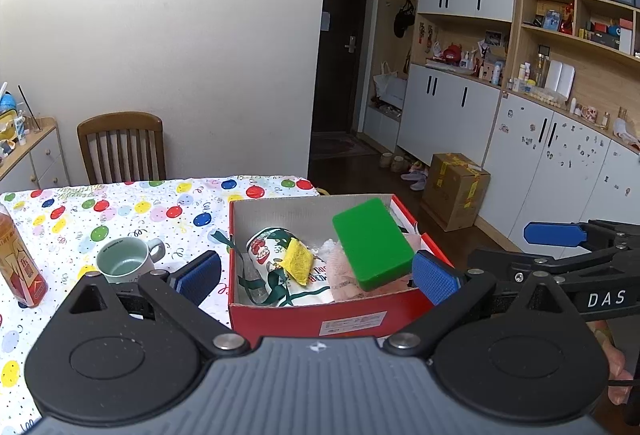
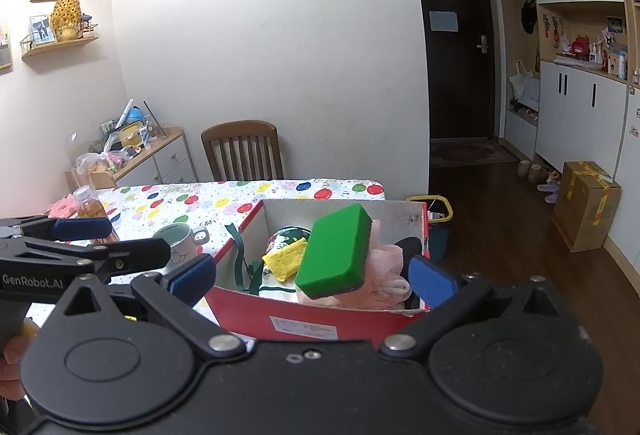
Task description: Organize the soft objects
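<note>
Tilting green sponge (image 1: 373,243) over red box (image 1: 280,313), both grippers' jaws spread empty.

On the table (image 1: 120,203) stand 1 red box (image 1: 340,315), 1 mug (image 1: 128,259) and 1 bottle (image 1: 20,267). The box holds 1 green sponge (image 1: 372,243), 1 yellow sponge (image 1: 298,259), 1 pink cloth (image 2: 384,275) and 1 printed bag (image 1: 268,247). 1 chair (image 1: 122,147) stands at the far edge. 2 grippers, left gripper (image 1: 316,275) and right gripper (image 2: 312,277).
</note>
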Motion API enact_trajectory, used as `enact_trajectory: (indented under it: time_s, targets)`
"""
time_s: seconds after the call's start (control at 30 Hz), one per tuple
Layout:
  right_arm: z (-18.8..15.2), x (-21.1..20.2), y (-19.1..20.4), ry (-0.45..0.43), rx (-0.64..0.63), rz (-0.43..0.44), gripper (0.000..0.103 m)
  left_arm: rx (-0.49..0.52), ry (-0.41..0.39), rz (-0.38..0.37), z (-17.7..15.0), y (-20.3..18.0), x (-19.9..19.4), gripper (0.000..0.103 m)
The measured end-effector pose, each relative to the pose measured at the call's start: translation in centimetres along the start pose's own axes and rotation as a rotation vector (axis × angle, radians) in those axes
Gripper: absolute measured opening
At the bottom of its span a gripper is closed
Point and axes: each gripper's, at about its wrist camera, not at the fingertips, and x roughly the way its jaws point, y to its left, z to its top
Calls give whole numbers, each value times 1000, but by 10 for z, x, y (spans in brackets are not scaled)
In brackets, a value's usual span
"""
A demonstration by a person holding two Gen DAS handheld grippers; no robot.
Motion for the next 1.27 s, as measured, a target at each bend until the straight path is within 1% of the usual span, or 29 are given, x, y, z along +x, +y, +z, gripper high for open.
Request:
enact_trajectory:
  time_s: [0.77,1.27]
  targets:
    - [1,2,0,2,2,2,103,-2,2,-1,1,1,1,102]
    - [2,4,2,3,5,5,103,-4,11,1,5,2,9,102]
